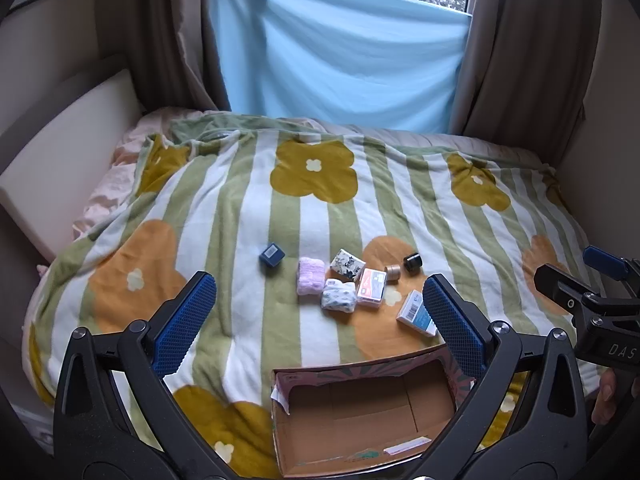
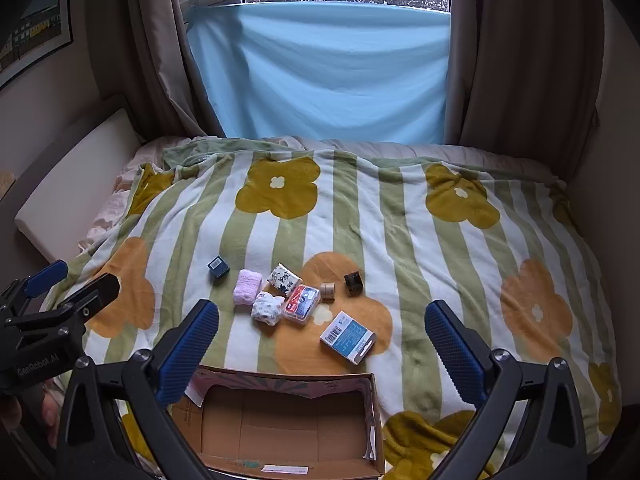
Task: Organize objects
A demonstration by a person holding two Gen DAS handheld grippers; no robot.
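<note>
Several small items lie on a flowered blanket [image 2: 420, 240]: a dark blue box [image 2: 218, 267], a pink cloth roll [image 2: 248, 287], a black-and-white pouch [image 2: 284, 277], a patterned bundle [image 2: 267, 308], a clear card case [image 2: 301, 304], a tape roll [image 2: 327, 290], a black cube [image 2: 353, 282] and a blue-white box [image 2: 347, 336]. An open cardboard box [image 2: 286, 420] sits nearest, with only a paper slip inside. My left gripper [image 1: 320, 320] and right gripper [image 2: 322, 344] both hover open above the cardboard box [image 1: 360, 412], holding nothing.
A light blue sheet [image 2: 320, 72] hangs over the window between brown curtains [image 2: 520, 60]. A white padded board [image 2: 76, 184] lines the bed's left side. Walls close in at both sides. A hand [image 1: 606, 396] holds the other gripper's handle.
</note>
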